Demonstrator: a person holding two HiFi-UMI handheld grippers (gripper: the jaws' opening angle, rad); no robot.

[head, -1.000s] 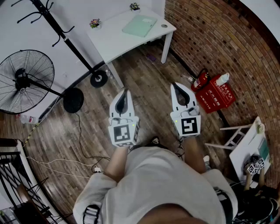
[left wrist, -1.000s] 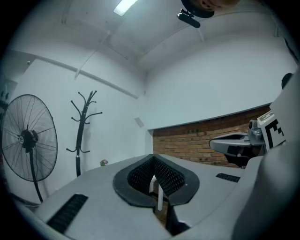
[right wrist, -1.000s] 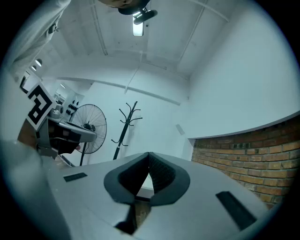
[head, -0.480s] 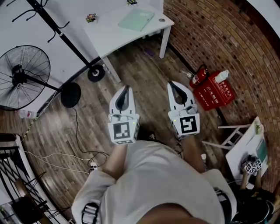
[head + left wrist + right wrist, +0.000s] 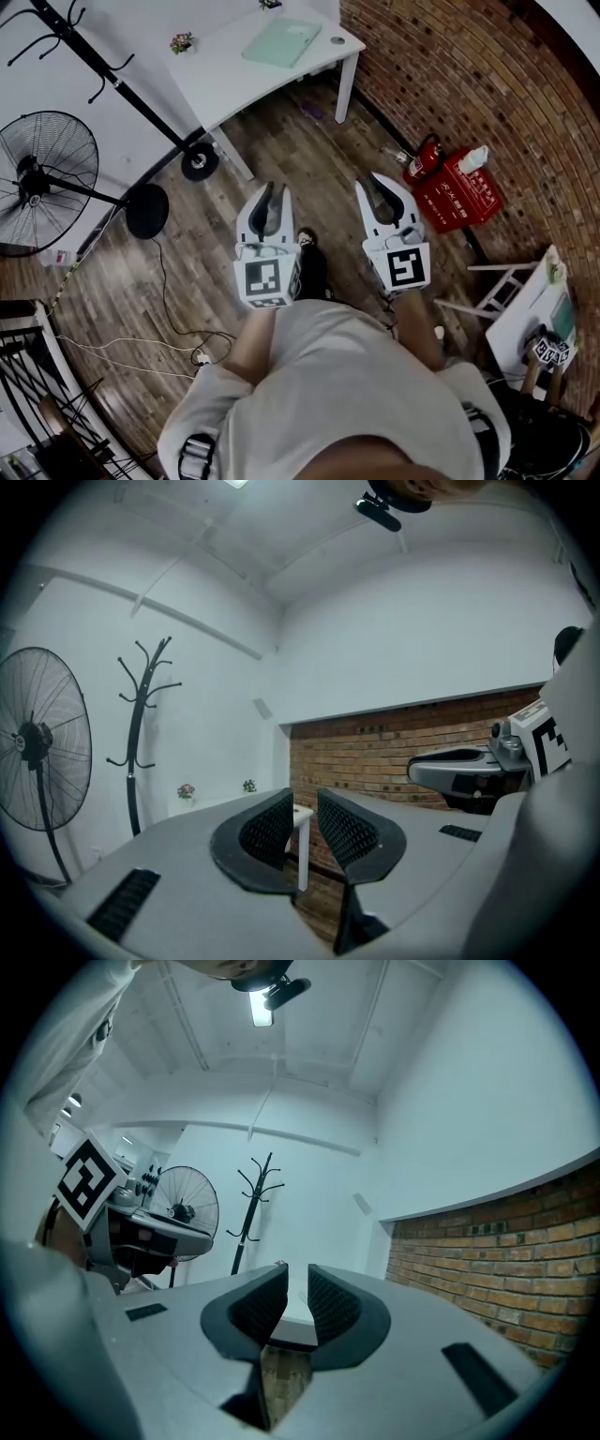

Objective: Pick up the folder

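Note:
A pale green folder [image 5: 281, 42] lies flat on the white table [image 5: 225, 84] at the far end of the room, well beyond both grippers. My left gripper [image 5: 271, 190] [image 5: 305, 799] and right gripper [image 5: 380, 183] [image 5: 298, 1283] are held side by side in front of the person's body, pointing level toward the table. The jaws of both have just been opening and now stand a narrow gap apart, with nothing between them. In the left gripper view a white table leg [image 5: 302, 855] shows through the gap. The folder appears in neither gripper view.
A coat stand [image 5: 131, 94] and a floor fan [image 5: 47, 178] stand left of the table. Two small flower pots [image 5: 181, 42] sit on it. A brick wall [image 5: 469, 84] runs along the right, with a red fire extinguisher box [image 5: 455, 192] at its foot. Cables [image 5: 178, 319] cross the wooden floor.
Both grippers' jaws have parted slightly. The table and folder have drifted toward the picture's upper left, and a dark shoe now shows between the grippers.

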